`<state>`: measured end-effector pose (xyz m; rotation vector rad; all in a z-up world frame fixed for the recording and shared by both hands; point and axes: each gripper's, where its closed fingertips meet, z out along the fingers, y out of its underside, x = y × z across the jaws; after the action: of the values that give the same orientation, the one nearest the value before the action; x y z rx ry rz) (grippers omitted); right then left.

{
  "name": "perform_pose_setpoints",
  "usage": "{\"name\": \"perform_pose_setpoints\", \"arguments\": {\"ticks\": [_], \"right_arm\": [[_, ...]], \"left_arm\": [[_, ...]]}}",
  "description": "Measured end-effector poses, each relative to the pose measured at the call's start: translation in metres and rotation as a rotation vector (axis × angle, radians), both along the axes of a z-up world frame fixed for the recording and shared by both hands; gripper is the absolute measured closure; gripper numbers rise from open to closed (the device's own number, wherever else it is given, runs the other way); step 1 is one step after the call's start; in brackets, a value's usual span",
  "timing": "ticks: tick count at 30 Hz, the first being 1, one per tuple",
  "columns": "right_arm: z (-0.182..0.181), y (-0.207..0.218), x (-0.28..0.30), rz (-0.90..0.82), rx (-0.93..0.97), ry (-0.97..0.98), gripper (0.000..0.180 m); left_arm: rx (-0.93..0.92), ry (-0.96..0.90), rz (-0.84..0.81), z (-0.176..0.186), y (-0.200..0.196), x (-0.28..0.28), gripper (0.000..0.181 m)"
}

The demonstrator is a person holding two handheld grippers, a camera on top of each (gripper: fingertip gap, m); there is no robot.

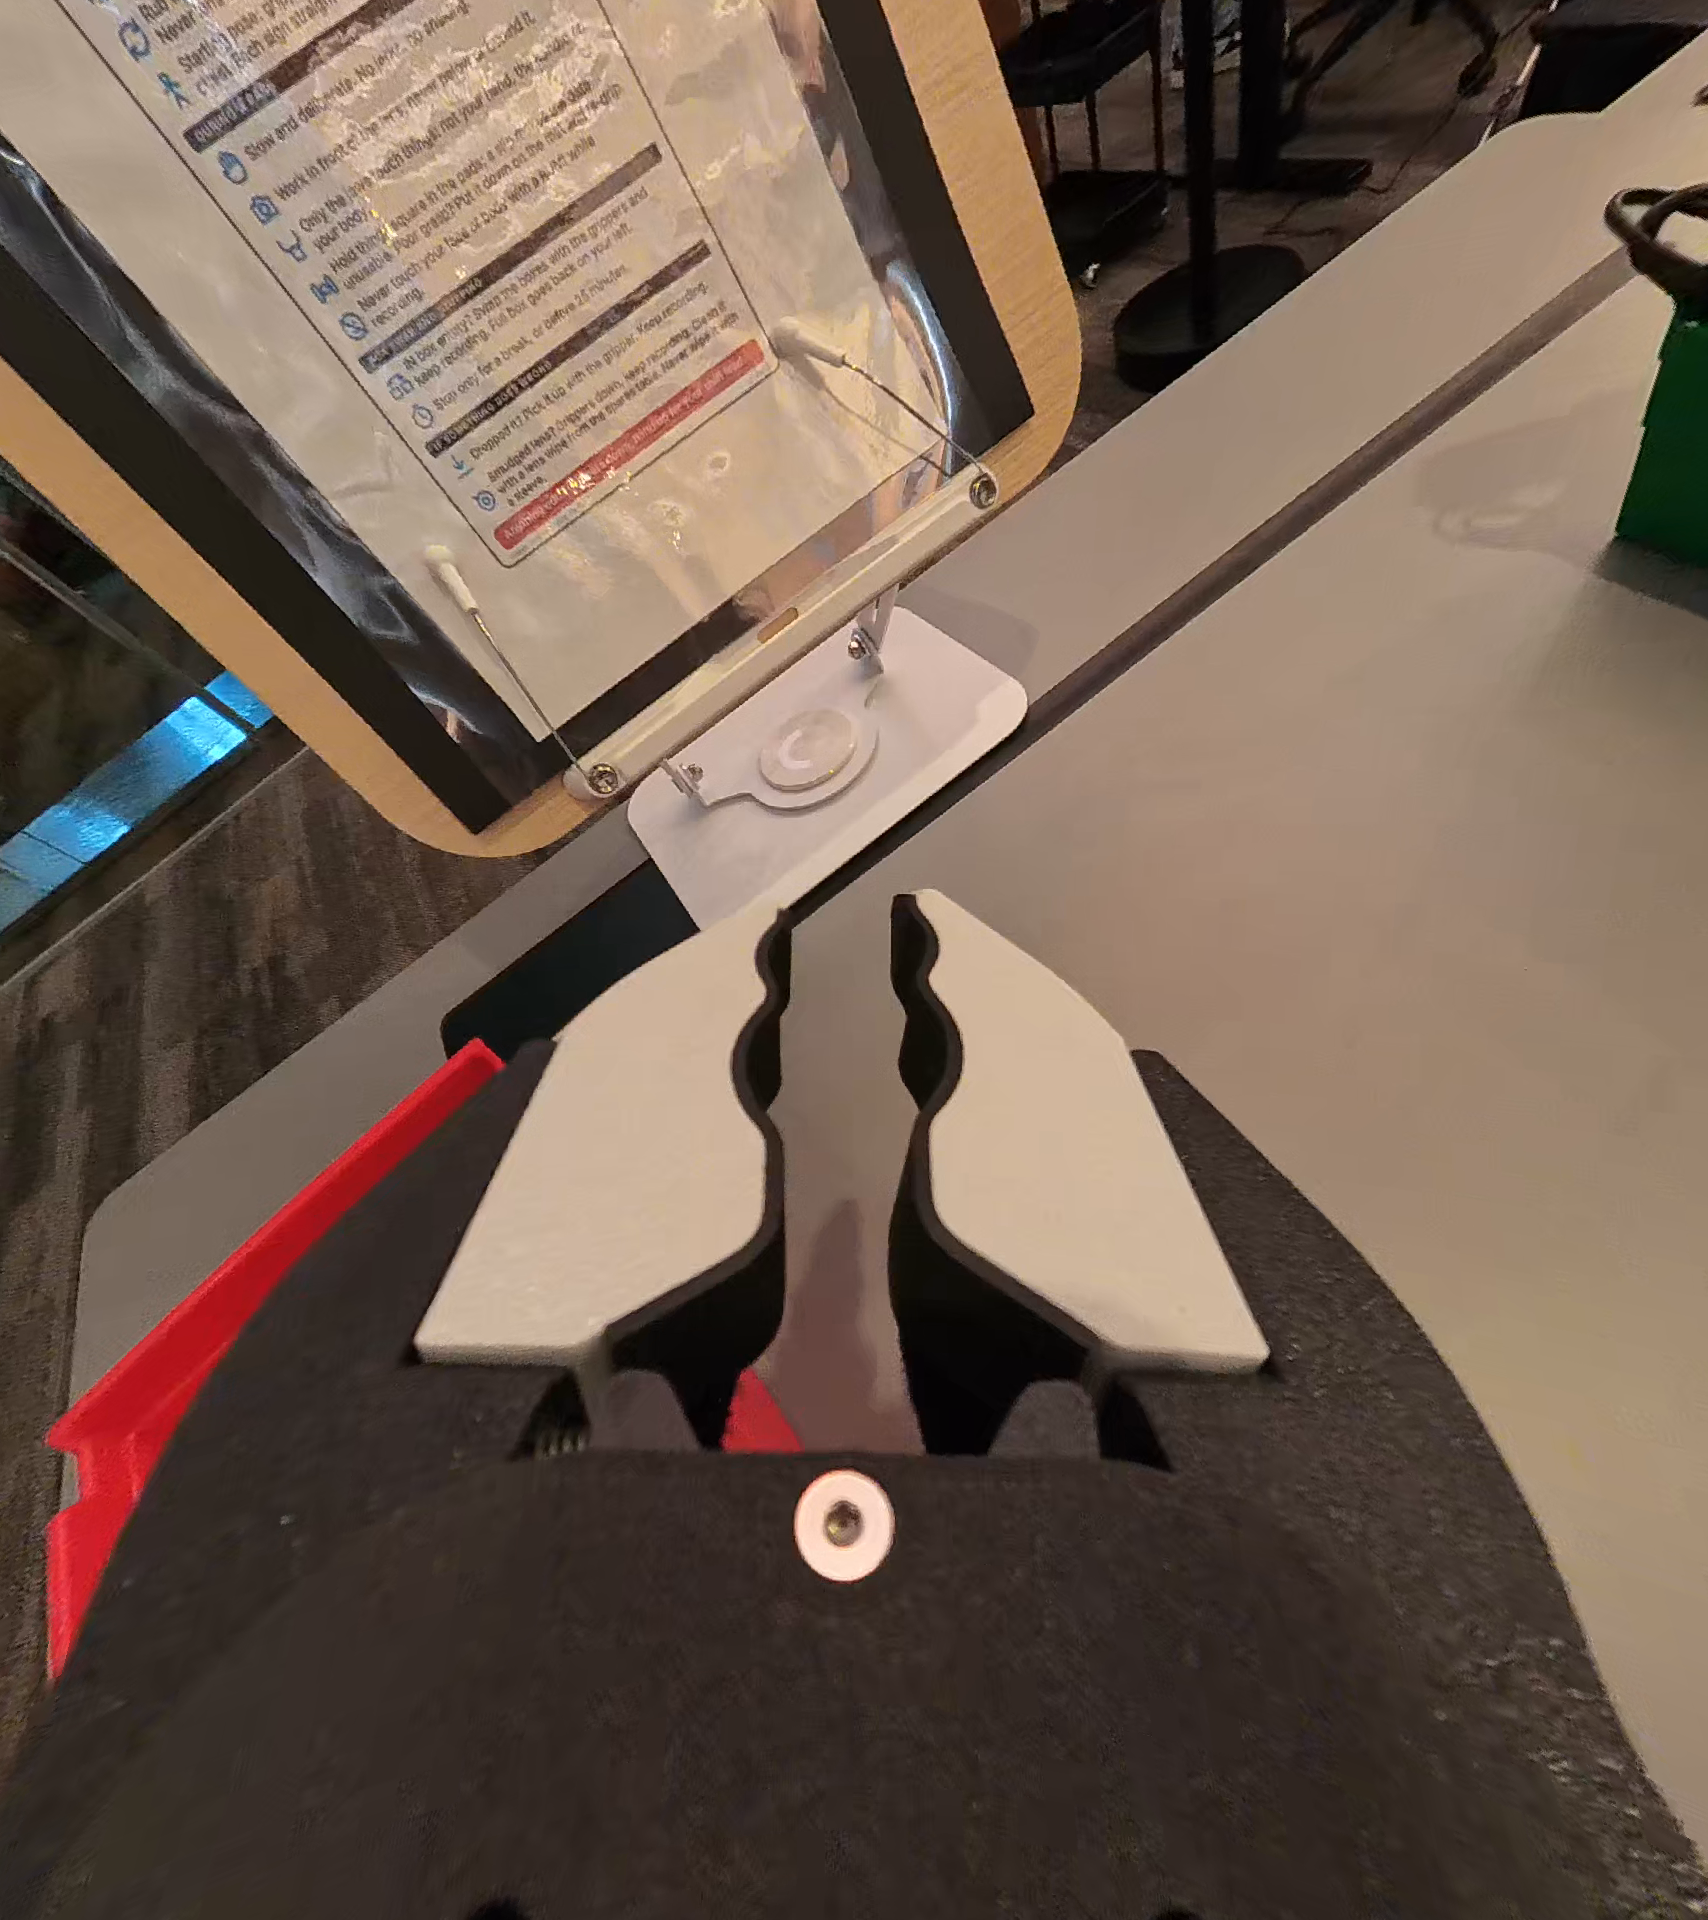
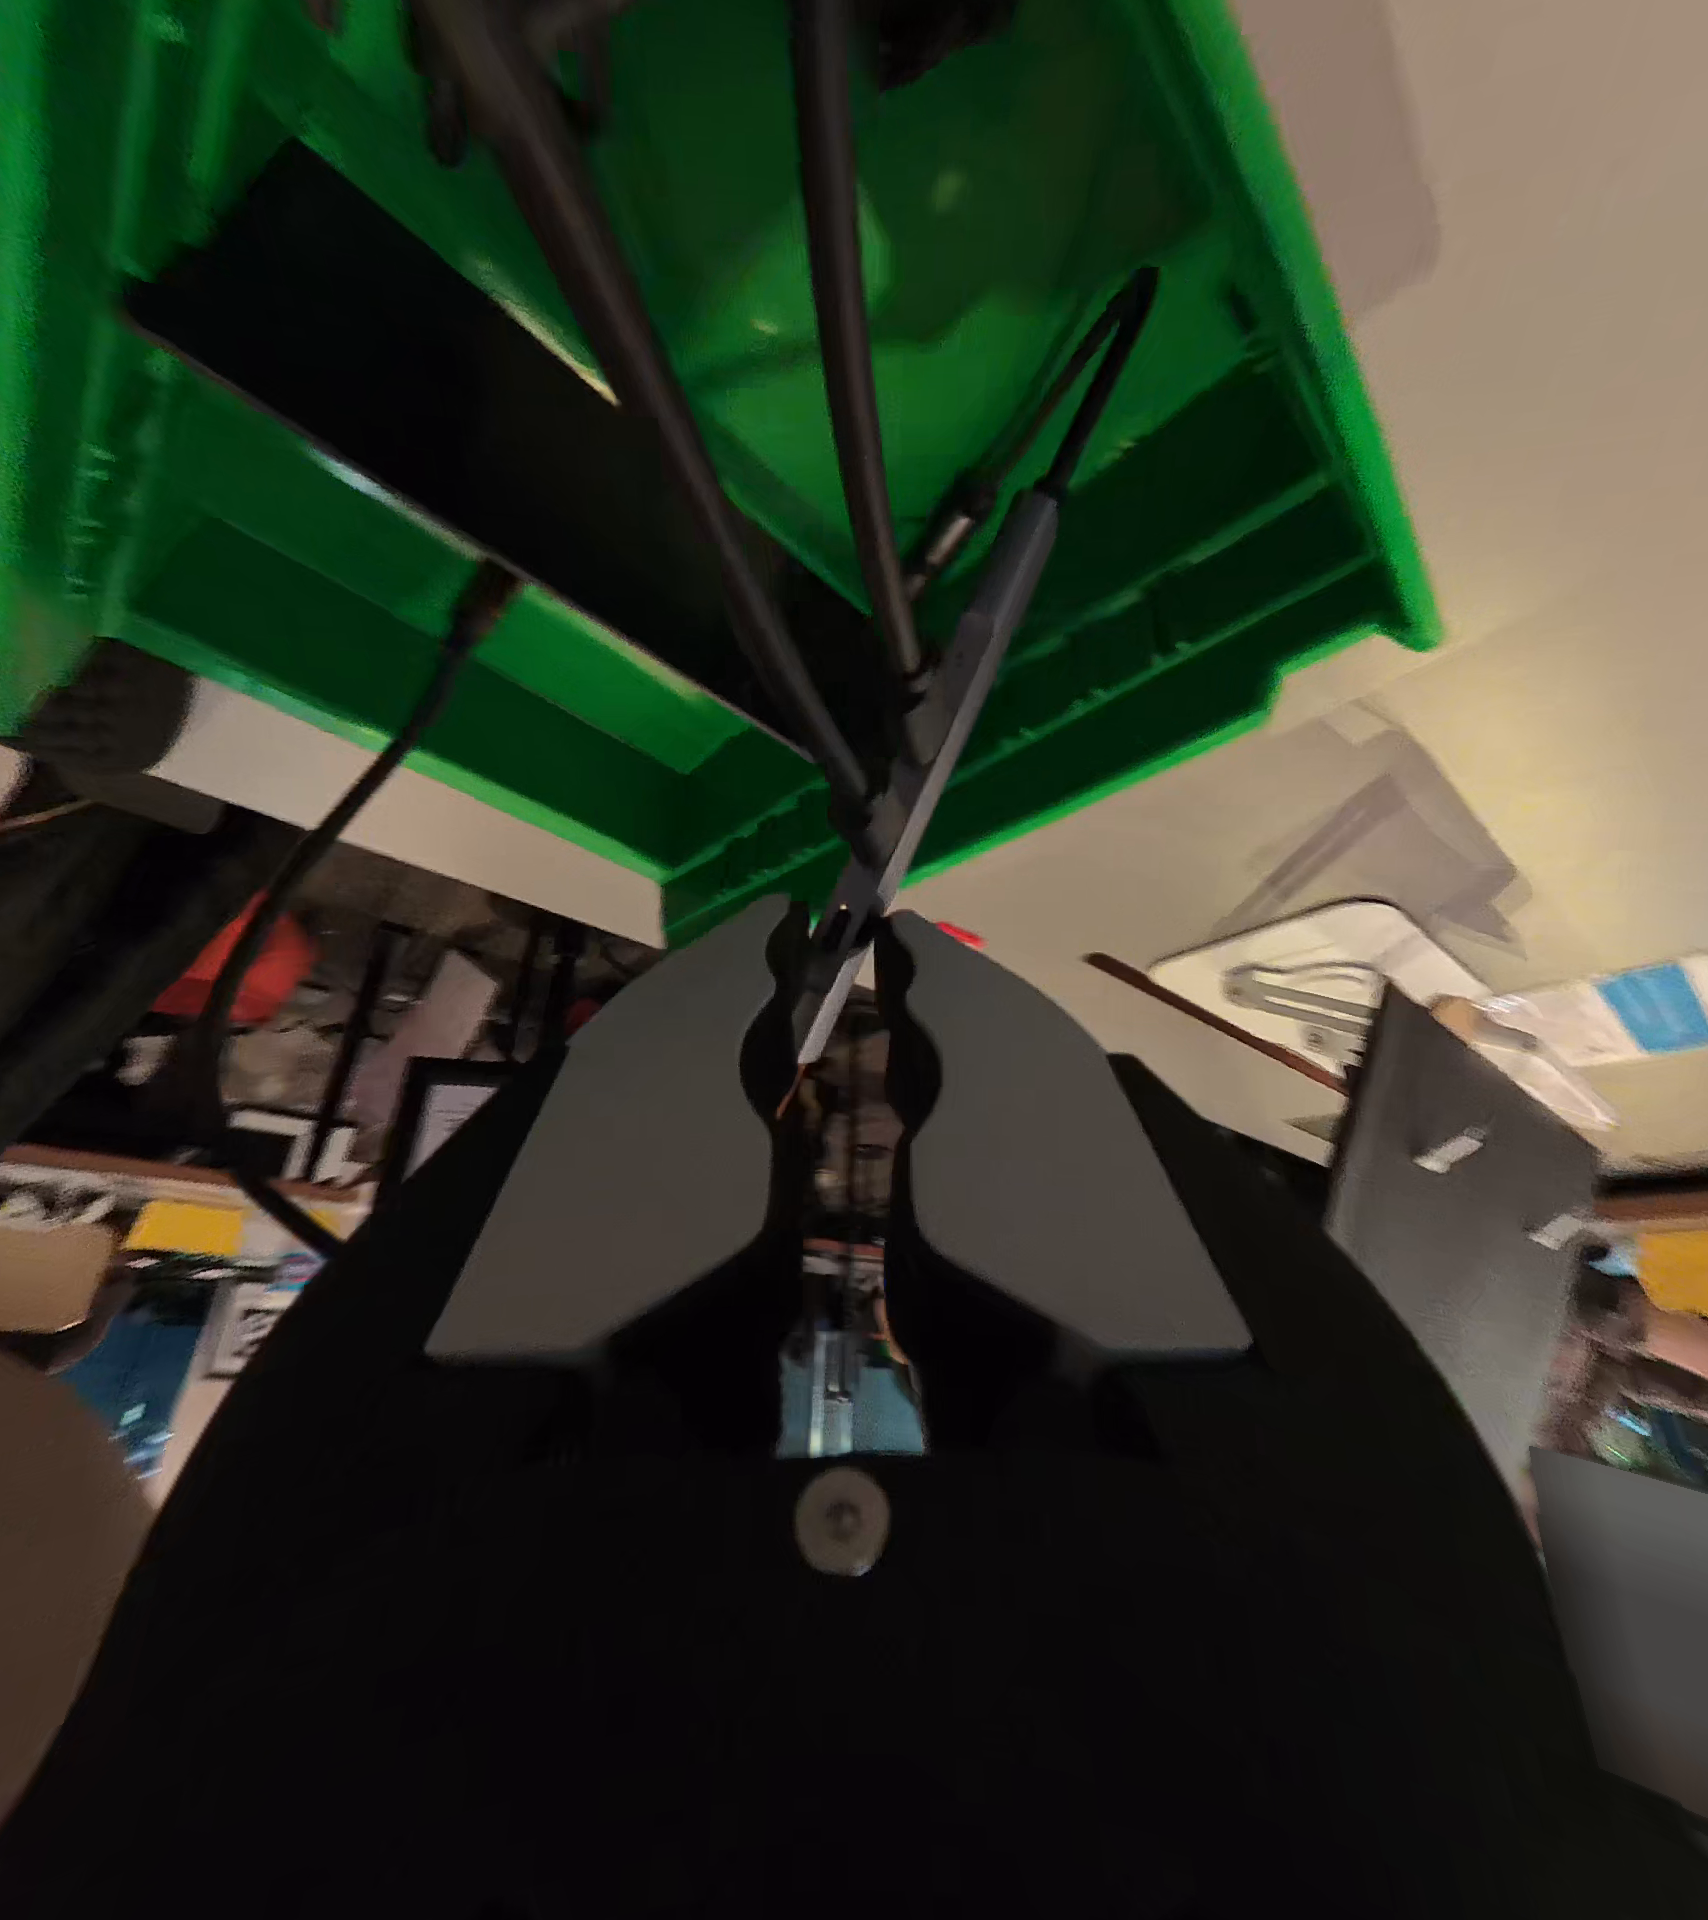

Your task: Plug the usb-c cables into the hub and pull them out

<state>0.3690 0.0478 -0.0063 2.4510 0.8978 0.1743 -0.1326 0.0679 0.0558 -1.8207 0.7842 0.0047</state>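
Hub (image 2: 943,727): slim grey bar, centre of right wrist view, long axis slanting toward upper right over green bin (image 2: 1089,260).
Right gripper (image 2: 842,940): clamping hub's lower end.
Cables (image 2: 829,312): black, running into hub, trailing upward.
Left gripper (image 1: 834,920): narrowly parted, gripping nothing, well apart.

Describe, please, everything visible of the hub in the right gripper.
The hub is a slim grey metallic bar, seen edge-on and tilted. The right gripper is shut on its near end; the far end points into the green bin. Two black cables are plugged into its side, and a thinner looped lead leaves its far end. Motion blur hides finer detail.
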Motion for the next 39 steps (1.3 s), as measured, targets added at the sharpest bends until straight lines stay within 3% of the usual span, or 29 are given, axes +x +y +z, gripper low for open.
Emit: {"name": "perform_pose_setpoints", "arguments": {"ticks": [18, 29, 31, 36, 39], "right_arm": [[0.012, -0.016, -0.030, -0.308, -0.200, 0.310, 0.167], [-0.038, -0.018, -0.005, -0.530, -0.266, 0.349, 0.166], [-0.052, -0.010, 0.004, -0.518, -0.205, 0.359, 0.166], [-0.070, 0.019, 0.027, -0.297, 0.020, 0.331, 0.164], [-0.071, 0.021, 0.025, -0.178, 0.092, 0.325, 0.148]], "left_arm": [[-0.076, 0.058, -0.117, -0.032, 0.000, 0.029, 0.166], [-0.149, 0.045, -0.185, -0.044, -0.009, 0.046, 0.167], [-0.152, 0.064, -0.188, -0.047, -0.010, 0.047, 0.167], [-0.151, 0.068, -0.208, -0.047, -0.014, 0.054, 0.167], [-0.157, 0.048, -0.223, -0.045, -0.016, 0.056, 0.167]]}}
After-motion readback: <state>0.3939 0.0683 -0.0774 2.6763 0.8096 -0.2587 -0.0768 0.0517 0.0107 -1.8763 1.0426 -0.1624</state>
